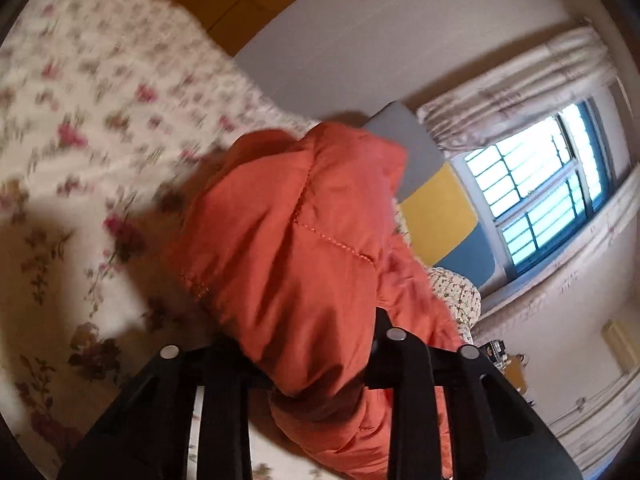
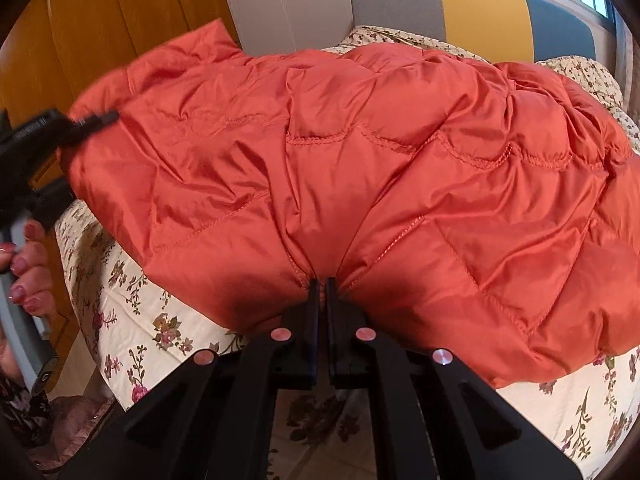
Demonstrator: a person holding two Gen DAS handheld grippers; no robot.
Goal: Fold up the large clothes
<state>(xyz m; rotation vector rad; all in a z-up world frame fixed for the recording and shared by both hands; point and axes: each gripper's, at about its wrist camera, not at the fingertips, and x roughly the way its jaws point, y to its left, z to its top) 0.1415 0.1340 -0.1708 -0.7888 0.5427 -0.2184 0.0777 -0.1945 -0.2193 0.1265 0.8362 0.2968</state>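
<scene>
A: Start closest in. What are the right gripper (image 2: 322,286) jaws doing?

B: They are pressed almost together, pinching a fold of the orange quilted down jacket (image 2: 360,168) right at their tips. The fabric puckers into the pinch and bulges out on both sides of it.

A: And the left gripper (image 1: 316,344)?

B: In the left wrist view a thick bunch of the same jacket (image 1: 304,232) fills the space between its jaws. The tips are buried in the cloth, but the padding is squeezed where it passes between them, so they are clamped on it.

A: Is that gripper visible from the other side?

B: Yes. In the right wrist view it sits far to the left of the right jaws, biting the jacket's far-left edge, with the person's left hand (image 2: 28,268) around its grey handle.

A: Where does the jacket lie?

B: Spread ahead of the right jaws, over a floral bedspread (image 2: 132,320) that shows below and beside them.

A: Beyond that?

B: A grey, yellow and blue headboard (image 2: 480,12) behind the jacket, a wooden wardrobe (image 2: 100,20) to the left, and a barred window (image 1: 536,196) with curtains (image 1: 520,76).
</scene>
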